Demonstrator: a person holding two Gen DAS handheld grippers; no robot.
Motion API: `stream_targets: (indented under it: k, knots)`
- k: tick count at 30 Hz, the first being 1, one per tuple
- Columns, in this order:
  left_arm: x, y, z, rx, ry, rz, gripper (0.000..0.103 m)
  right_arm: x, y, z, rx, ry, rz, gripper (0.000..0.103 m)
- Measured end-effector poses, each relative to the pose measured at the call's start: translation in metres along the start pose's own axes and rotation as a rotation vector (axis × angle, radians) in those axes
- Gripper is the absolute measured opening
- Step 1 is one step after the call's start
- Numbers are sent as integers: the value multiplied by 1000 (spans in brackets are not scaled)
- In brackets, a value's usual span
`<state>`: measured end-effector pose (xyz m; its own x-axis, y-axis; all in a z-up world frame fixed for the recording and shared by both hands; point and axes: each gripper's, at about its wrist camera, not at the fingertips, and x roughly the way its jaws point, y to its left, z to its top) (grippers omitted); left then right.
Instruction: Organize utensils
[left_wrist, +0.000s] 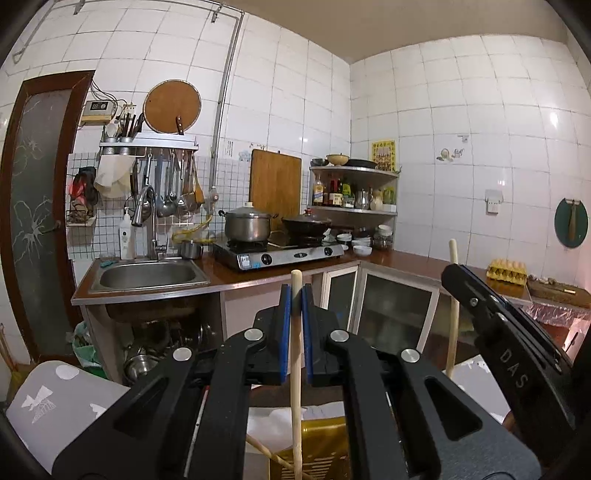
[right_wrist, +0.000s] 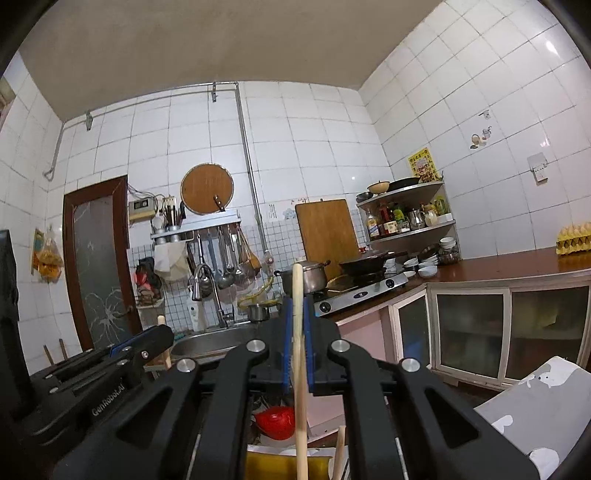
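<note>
Left wrist view: you look out along the left gripper (left_wrist: 296, 295), level and slightly upward, toward the sink (left_wrist: 147, 275) and stove (left_wrist: 280, 253) across the room.
Right wrist view: you look from the right gripper (right_wrist: 297, 306), tilted higher, so the ceiling fills the top; the sink (right_wrist: 210, 341) sits low, partly hidden.
Nearness: both cameras sit close behind their own fingers, with the counter well apart from them.
Shared scene: both views hold the stove (right_wrist: 360, 293), the cutting board (left_wrist: 275, 182) (right_wrist: 327, 232), the corner shelf (left_wrist: 354, 190) (right_wrist: 408, 214) and the door (left_wrist: 35, 206) (right_wrist: 98, 258).
Cross view: each camera catches the other gripper (left_wrist: 491, 295) (right_wrist: 146, 345) at its edge.
</note>
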<state>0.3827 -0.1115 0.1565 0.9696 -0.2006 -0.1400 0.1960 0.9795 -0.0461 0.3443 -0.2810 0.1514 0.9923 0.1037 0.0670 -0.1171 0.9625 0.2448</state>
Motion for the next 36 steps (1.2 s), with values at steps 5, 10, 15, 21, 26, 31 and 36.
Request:
stream_targets:
  k: [5,10,15,21,26,31,36]
  knots:
    - [1,1,-6,8,18,22,5,3,-4,-10,4,25,-11,6]
    - [-1,3,-11,11,57,37,5,5,-5,-19,-5,83,-17,7]
    - [-16,13,-6,2,104,58,41,4,-6,-18,-21,218,-26,48]
    - [-76,28,16,32,65,121,84,-42,-8,-5,-74,261,-55,57]
    - [-145,39,36,21,34,150,98,-100,-3,18,-90,292,-88,63]
    - [-215,39,38,37,13,148,98,-164,12,27,-117,318,-107,75]
    - [-273,40,11,26,46,113,98,-230,25,22,-89,332,-112,87]
